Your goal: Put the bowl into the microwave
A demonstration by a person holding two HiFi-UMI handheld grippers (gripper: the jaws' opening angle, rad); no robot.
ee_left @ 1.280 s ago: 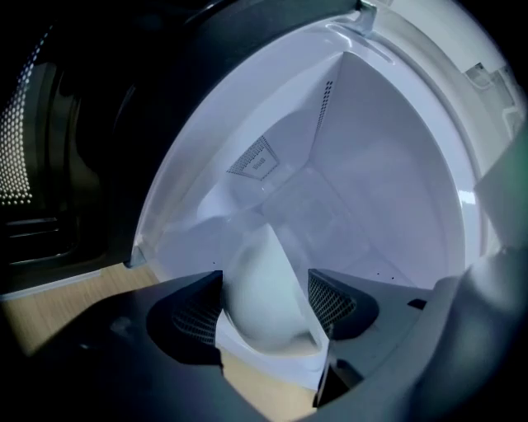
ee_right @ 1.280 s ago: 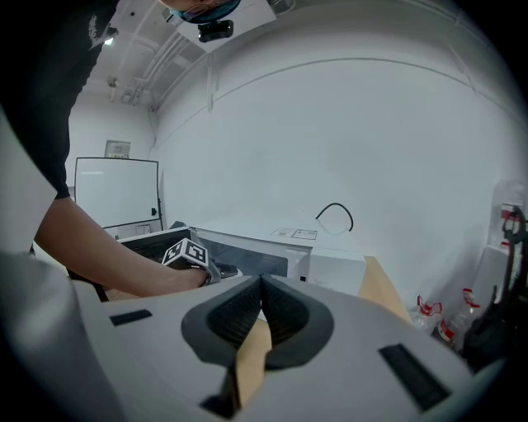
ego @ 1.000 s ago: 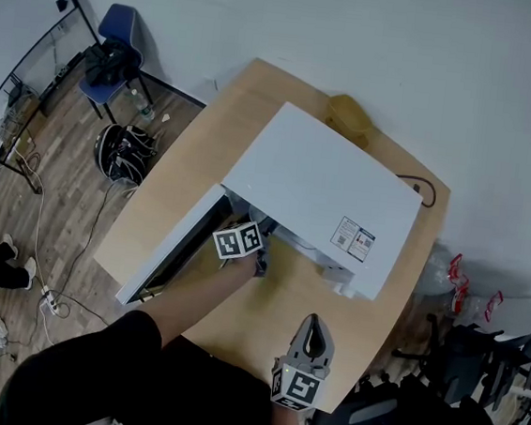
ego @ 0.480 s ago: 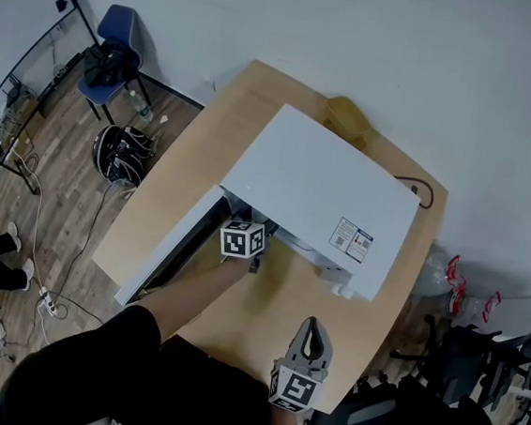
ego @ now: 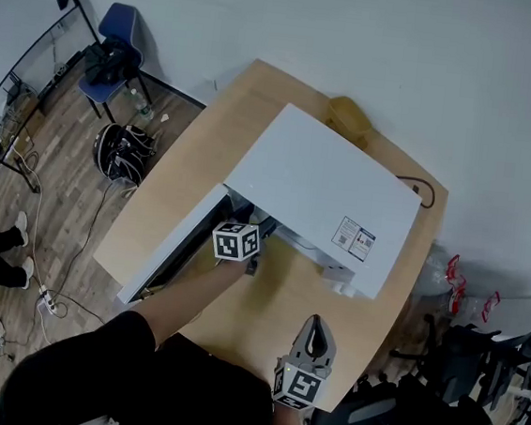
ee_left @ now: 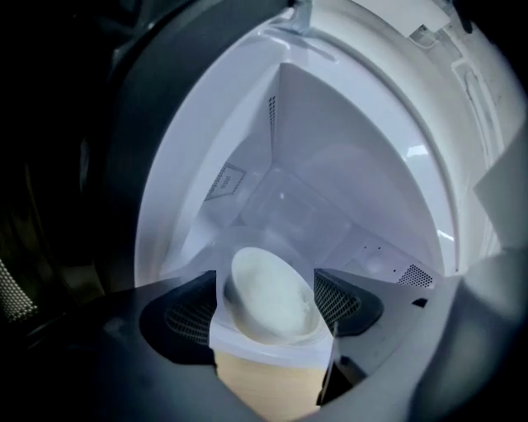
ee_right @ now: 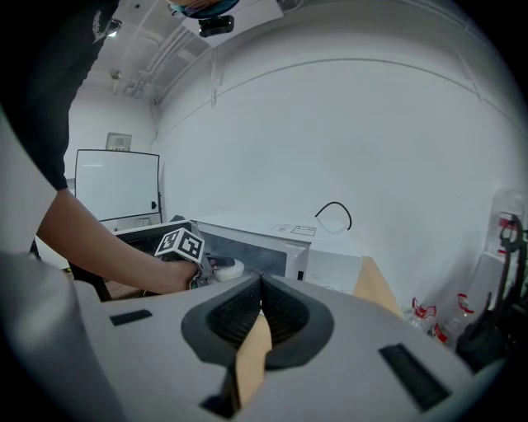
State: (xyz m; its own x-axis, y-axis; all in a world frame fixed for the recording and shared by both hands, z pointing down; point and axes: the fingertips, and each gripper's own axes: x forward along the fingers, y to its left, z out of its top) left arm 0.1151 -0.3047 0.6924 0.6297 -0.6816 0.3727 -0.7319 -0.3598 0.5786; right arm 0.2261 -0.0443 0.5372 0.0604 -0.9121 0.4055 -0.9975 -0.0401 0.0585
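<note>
Two grippers: left gripper jaws just opening wide, bowl between them, apparently loose, at microwave mouth; right gripper clenched, empty.

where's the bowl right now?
Left gripper view: the bowl sits just inside the microwave mouth, at the front of its floor, between the left tongs, which have just been opening.

Jaws of left gripper, just opening, flank bowl in microwave
</note>
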